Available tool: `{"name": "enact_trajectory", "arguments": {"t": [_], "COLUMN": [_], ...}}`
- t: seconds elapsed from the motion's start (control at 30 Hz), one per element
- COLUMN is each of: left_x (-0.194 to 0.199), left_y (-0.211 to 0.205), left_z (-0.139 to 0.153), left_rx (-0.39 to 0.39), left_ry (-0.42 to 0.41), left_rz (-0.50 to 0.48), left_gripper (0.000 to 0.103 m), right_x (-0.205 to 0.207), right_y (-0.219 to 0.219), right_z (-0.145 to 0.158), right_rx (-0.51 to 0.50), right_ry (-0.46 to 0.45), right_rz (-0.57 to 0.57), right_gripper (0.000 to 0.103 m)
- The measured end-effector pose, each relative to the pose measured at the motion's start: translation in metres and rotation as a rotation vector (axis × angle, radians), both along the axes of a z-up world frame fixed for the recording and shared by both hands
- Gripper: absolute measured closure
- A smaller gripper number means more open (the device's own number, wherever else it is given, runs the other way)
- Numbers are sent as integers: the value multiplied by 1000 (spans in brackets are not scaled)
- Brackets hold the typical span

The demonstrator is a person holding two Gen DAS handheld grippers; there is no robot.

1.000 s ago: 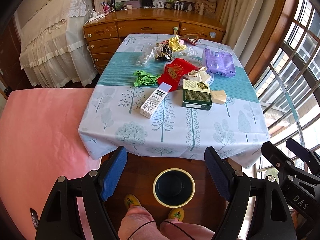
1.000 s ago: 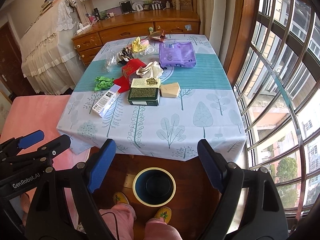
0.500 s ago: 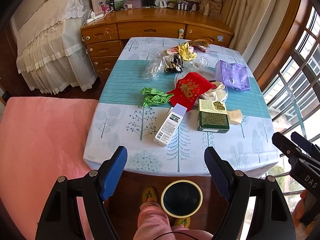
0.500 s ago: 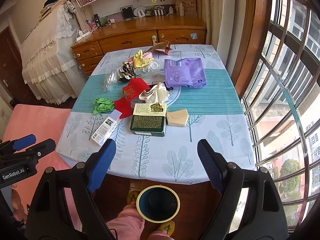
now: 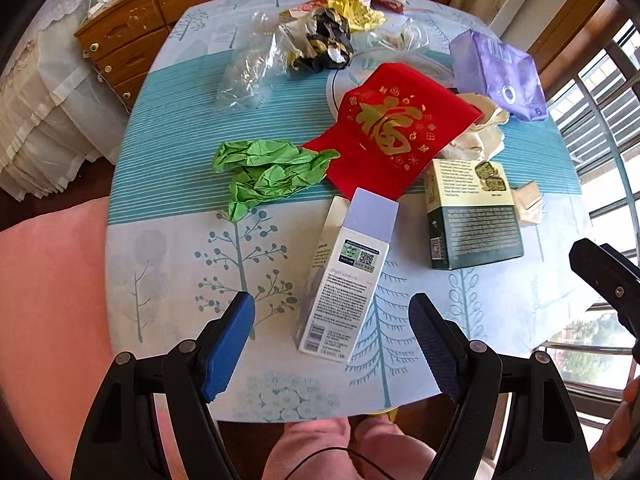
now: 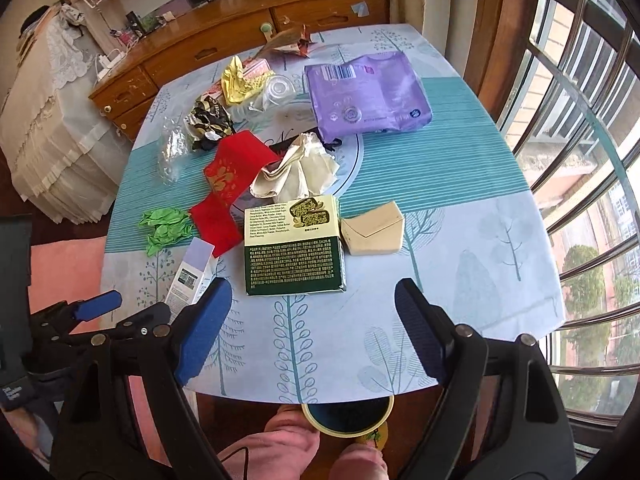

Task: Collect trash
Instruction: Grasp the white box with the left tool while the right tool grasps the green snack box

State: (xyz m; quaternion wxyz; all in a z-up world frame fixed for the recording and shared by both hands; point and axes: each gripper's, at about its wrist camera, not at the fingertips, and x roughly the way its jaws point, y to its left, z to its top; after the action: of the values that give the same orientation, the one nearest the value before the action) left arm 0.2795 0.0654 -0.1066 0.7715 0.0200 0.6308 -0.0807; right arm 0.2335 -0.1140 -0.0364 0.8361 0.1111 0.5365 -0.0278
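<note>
Trash is scattered over a table with a tree-print cloth [image 5: 168, 264]. A tall white and lilac carton [image 5: 346, 276] lies flat just ahead of my left gripper [image 5: 332, 320], which is open and empty above the table's near edge. Beyond it lie crumpled green paper [image 5: 268, 172] and a red envelope [image 5: 392, 128]. My right gripper [image 6: 312, 312] is open and empty, hovering just short of a dark green box [image 6: 294, 254]. A beige packet [image 6: 374, 230] sits to that box's right. A yellow-rimmed bin [image 6: 348, 420] stands on the floor under the near edge.
Farther back are a purple pack [image 6: 366, 94], crumpled cream paper [image 6: 298, 170], a clear plastic bag [image 5: 248, 72], and black and yellow wrappers [image 5: 328, 36]. A wooden dresser [image 6: 240, 40] stands behind the table, barred windows [image 6: 580, 160] on the right, pink fabric [image 5: 52, 300] on the left.
Both grippers have moved forward and down over the table's near edge. The trash now looks much larger and closer, and the bin has slipped under the table edge. Jaws stay equally wide.
</note>
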Motion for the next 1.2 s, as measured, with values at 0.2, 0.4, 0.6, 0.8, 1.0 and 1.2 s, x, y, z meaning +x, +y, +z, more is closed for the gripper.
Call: {"name": "enact_trajectory", "arguments": {"t": [0.2, 0.4, 0.6, 0.8, 1.0, 1.2], "left_x": [21, 35, 47, 54, 59, 56], "left_y": [-10, -16, -18, -10, -3, 0], "left_z": [-36, -58, -78, -100, -107, -103], "left_rx": [19, 18, 16, 14, 20, 14], "left_ry": [60, 95, 133, 149, 139, 136], "left_rz": [-59, -88, -105, -106, -108, -106], "left_gripper": [22, 22, 22, 23, 29, 55], "right_x": [29, 51, 66, 77, 86, 94], "right_y": [3, 16, 32, 38, 40, 49], "right_z": [-43, -72, -90, -102, -110, -125], "right_rx": [26, 39, -22, -18, -3, -11], "right_ry": [88, 139, 176, 199, 213, 261], "right_rz": [-35, -31, 2, 6, -4, -22], "right_gripper": [21, 21, 17, 14, 6, 8]}}
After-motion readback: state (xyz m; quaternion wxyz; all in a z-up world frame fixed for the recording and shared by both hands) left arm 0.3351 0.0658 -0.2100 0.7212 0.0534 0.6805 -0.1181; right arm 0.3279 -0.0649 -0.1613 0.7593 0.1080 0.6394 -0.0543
